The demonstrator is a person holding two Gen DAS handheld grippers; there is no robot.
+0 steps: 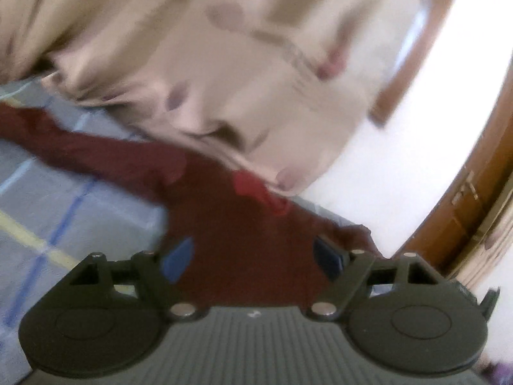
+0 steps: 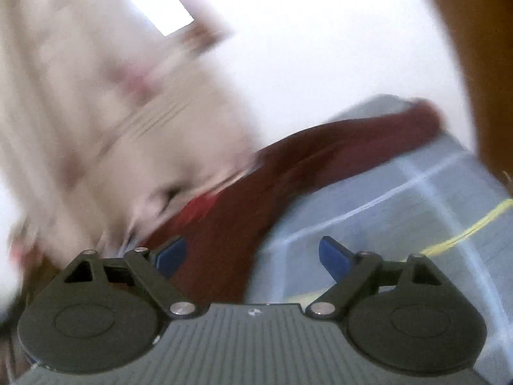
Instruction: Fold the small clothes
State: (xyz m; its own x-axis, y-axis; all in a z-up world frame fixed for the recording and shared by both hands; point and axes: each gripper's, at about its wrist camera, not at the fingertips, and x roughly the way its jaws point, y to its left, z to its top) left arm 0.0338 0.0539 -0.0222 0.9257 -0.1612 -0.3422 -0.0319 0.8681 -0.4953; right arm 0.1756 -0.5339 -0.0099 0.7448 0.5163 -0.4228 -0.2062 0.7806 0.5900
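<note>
Left wrist view shows the dark red long-sleeved cloth garment [image 1: 231, 224] spread flat on the grey bedsheet with blue and yellow lines [image 1: 64, 211], its collar beside a cream blanket [image 1: 224, 80]. Above the garment, the left gripper [image 1: 253, 258] stands wide open, holding nothing. Over its sleeve side the right gripper [image 2: 253, 256] is also wide open and empty.

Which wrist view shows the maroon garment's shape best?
The left wrist view: the maroon garment spreads across the frame with one sleeve stretched left over the grey checked sheet. The right wrist view, more blurred, shows the garment only as a curved band beside the pale bedding.
</note>
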